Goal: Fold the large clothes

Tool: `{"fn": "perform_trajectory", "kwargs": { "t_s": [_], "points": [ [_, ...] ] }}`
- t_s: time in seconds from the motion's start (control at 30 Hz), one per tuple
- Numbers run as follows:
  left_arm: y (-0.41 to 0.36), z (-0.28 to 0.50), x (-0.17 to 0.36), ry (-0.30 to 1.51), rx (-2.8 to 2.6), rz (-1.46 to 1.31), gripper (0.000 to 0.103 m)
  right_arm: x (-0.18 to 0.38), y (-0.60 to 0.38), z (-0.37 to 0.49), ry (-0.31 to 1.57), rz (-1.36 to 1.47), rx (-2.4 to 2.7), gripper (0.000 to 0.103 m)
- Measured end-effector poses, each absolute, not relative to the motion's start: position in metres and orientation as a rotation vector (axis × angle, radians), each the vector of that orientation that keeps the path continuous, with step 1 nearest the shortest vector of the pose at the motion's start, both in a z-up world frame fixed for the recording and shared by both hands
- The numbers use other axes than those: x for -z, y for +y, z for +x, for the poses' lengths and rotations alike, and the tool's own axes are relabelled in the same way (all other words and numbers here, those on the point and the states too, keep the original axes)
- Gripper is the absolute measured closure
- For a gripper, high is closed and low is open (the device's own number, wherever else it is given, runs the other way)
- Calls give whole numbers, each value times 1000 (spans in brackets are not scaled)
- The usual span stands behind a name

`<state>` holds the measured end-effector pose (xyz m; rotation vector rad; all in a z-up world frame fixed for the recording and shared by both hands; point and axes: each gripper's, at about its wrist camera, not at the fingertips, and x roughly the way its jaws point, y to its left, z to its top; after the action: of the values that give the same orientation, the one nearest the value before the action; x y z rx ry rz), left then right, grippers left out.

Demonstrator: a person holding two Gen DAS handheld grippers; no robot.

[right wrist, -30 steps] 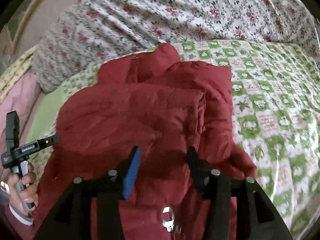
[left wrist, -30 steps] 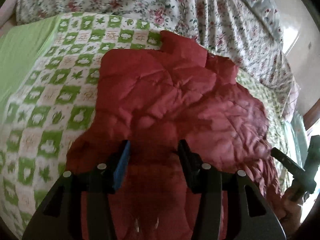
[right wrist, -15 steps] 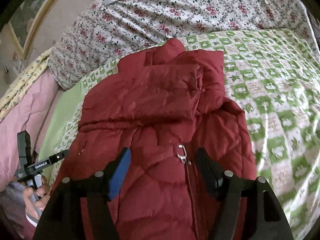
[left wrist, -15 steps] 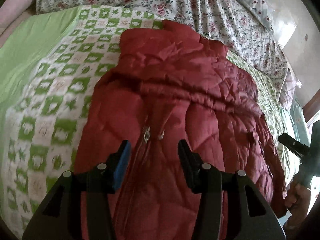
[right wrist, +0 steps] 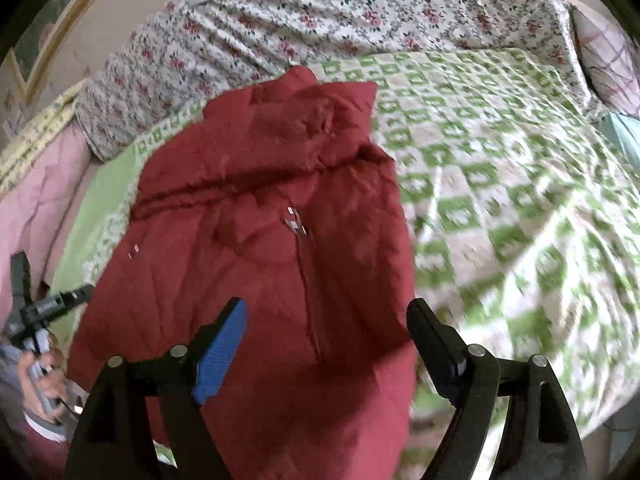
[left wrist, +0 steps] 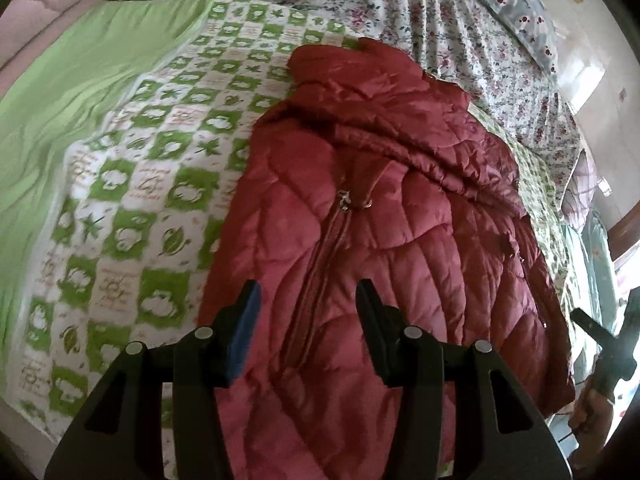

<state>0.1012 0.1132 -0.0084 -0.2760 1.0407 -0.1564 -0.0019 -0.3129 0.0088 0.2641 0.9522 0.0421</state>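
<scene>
Both tools have pulled back toward the near edge of the bed [left wrist: 132, 184] since a second ago, so far more of the jacket [left wrist: 384, 240] shows now — the zipper line and its pull [left wrist: 345, 200] were hidden under the tools before. Over that second the right tool [right wrist: 326, 334] has been spreading its jaws, and nothing sits between them; they stand wide, above the lower front of the jacket. The left tool [left wrist: 307, 310] is partly spread, at the same gap as before, with nothing pinched; it hangs over the zipper near the hem.

That jacket lies front-up on the green checked blanket [right wrist: 500, 184], collar toward the floral bedding [right wrist: 360, 12], its top part already turned down over the chest. In the left view its right side runs close to the far bed edge.

Risks, as I judge them: the padded shell looks slick and springy, so a shallow pinch at the hem could catch only the top layer and the fold would come up lopsided. The turned-down top could also spring open if the lower part is lifted fast. A grab on the zipper pull instead of cloth would slip. Uneven lifting by the two hands would skew the edge.
</scene>
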Motion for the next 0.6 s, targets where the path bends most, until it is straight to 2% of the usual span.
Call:
{"fn": "perform_trajectory", "kwargs": {
  "t_s": [0.17, 0.23, 0.3, 0.5, 0.53, 0.57, 0.6],
  "points": [
    [120, 88, 8, 1042, 148, -268, 55, -1, -308, -20, 984, 231, -28, 19],
    [121, 83, 7, 1040, 151, -268, 51, 3, -305, -27, 998, 219, -28, 19],
    [124, 78, 7, 1035, 138, -258, 41, 8, -303, -32, 1011, 212, -31, 19],
    [134, 68, 12, 1044, 125, -266, 41, 22, -305, -46, 1040, 237, -50, 22],
    [135, 67, 13, 1044, 130, -269, 41, 22, -306, -48, 1041, 246, -57, 27],
    [137, 66, 14, 1049, 128, -270, 41, 23, -309, -51, 1045, 261, -72, 37],
    [139, 65, 16, 1053, 127, -269, 41, 24, -310, -54, 1047, 270, -80, 43]
  ]
}}
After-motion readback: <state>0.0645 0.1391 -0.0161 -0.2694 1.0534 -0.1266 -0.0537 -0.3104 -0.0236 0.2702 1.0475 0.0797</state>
